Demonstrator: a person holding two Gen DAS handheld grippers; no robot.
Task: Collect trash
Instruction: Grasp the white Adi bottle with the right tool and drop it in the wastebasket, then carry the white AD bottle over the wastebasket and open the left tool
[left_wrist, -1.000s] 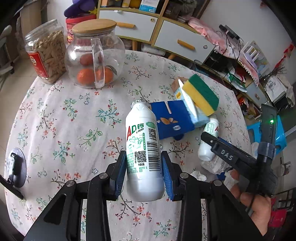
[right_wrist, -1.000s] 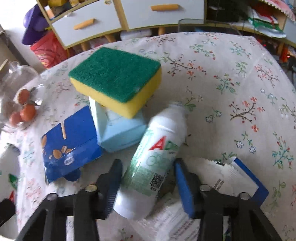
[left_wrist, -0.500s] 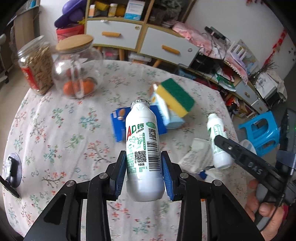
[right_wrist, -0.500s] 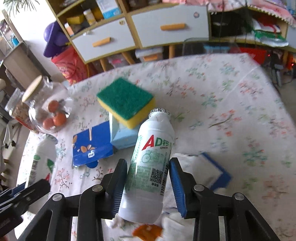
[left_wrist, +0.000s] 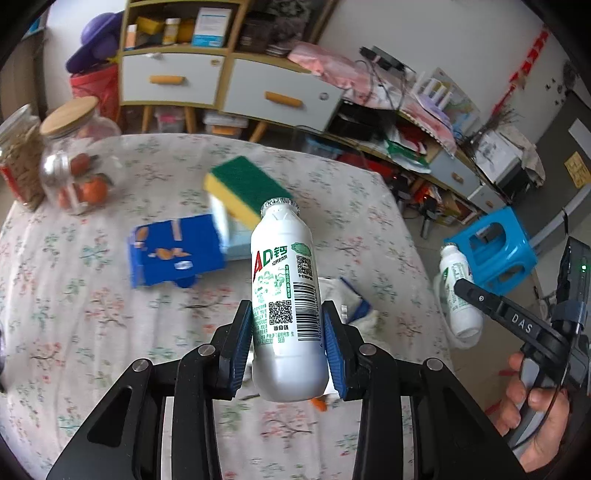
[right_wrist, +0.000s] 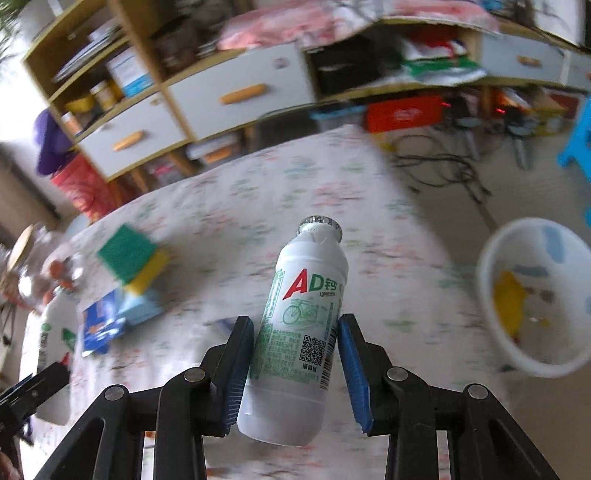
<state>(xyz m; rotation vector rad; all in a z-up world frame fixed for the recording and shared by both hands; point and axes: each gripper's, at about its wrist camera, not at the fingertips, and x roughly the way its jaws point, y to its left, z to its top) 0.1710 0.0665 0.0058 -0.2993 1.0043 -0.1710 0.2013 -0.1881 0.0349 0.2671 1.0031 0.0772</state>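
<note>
My left gripper (left_wrist: 288, 345) is shut on a white AD milk bottle (left_wrist: 286, 295) and holds it upright above the floral table (left_wrist: 74, 314). My right gripper (right_wrist: 293, 363) is shut on a second white AD bottle (right_wrist: 299, 325), held above the table's right side. That bottle also shows at the right of the left wrist view (left_wrist: 458, 291). A white trash bin (right_wrist: 535, 295) with scraps inside stands on the floor to the right. A crumpled white and blue wrapper (left_wrist: 351, 302) lies on the table.
A blue snack box (left_wrist: 173, 251), a pale blue box and a yellow-green sponge (left_wrist: 243, 188) lie mid-table. A glass jar with oranges (left_wrist: 77, 162) and a nut jar (left_wrist: 18, 158) stand at the left. A blue stool (left_wrist: 495, 247) and drawers (left_wrist: 221, 85) stand beyond.
My right gripper closed on the lying bottle, lifted it off the table and swung right toward the bin. My left gripper rose and drew back with its bottle.
</note>
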